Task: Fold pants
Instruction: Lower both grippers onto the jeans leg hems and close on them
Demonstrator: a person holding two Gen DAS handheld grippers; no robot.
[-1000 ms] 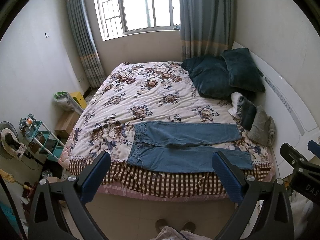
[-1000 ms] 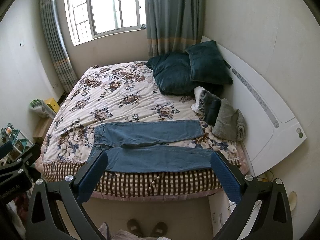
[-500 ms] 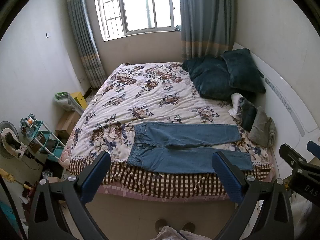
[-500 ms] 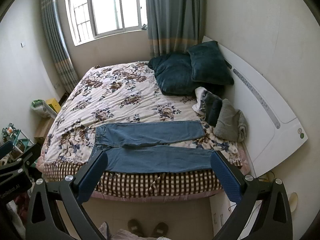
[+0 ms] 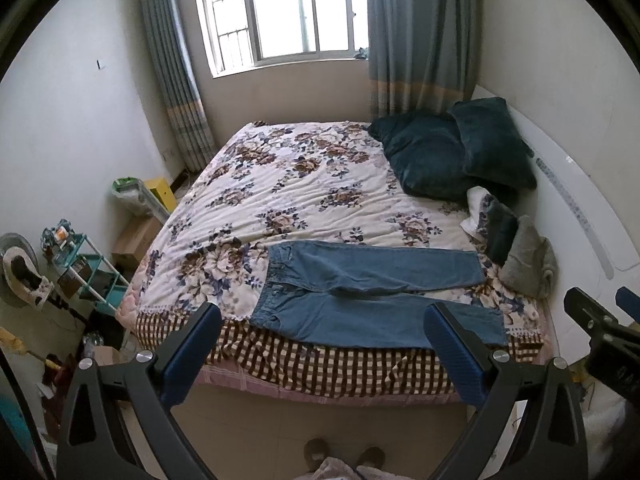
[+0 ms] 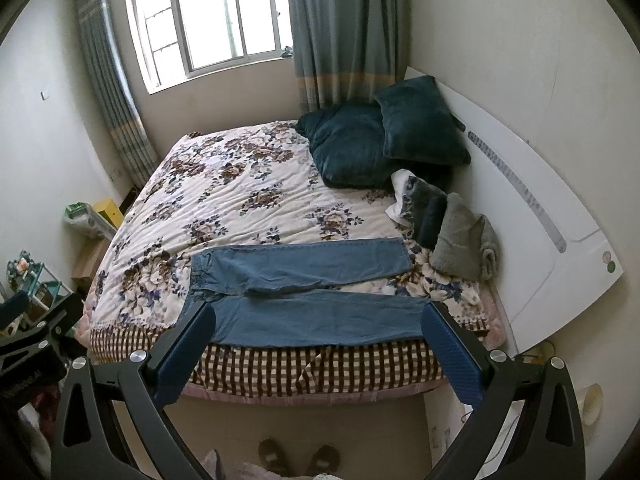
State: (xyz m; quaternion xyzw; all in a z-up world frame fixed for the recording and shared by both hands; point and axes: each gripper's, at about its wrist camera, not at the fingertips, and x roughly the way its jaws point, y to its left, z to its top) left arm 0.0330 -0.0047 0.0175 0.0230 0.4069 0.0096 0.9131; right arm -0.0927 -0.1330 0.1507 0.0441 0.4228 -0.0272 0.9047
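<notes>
Both grippers, left (image 5: 322, 354) and right (image 6: 318, 354), hang spread wide and empty above jeans (image 5: 372, 292) lying flat on the bed (image 5: 280, 184).

1. The pants (image 5: 372, 296) are blue denim, matt, with stitched seams.
2. Under them, the quilt (image 5: 288, 184) is soft floral cloth, puckered and matt.
3. Beyond the pants, the pillows (image 6: 372, 140) look like dark teal velvety plush.
4. Beside the pants' hems, the headboard (image 6: 532, 216) is smooth, white and faintly glossy (probably laminate).
5. The left gripper (image 5: 322, 354) has ribbed blue finger pads (image 5: 192, 354) on matt black frames with shiny metal screws.
</notes>
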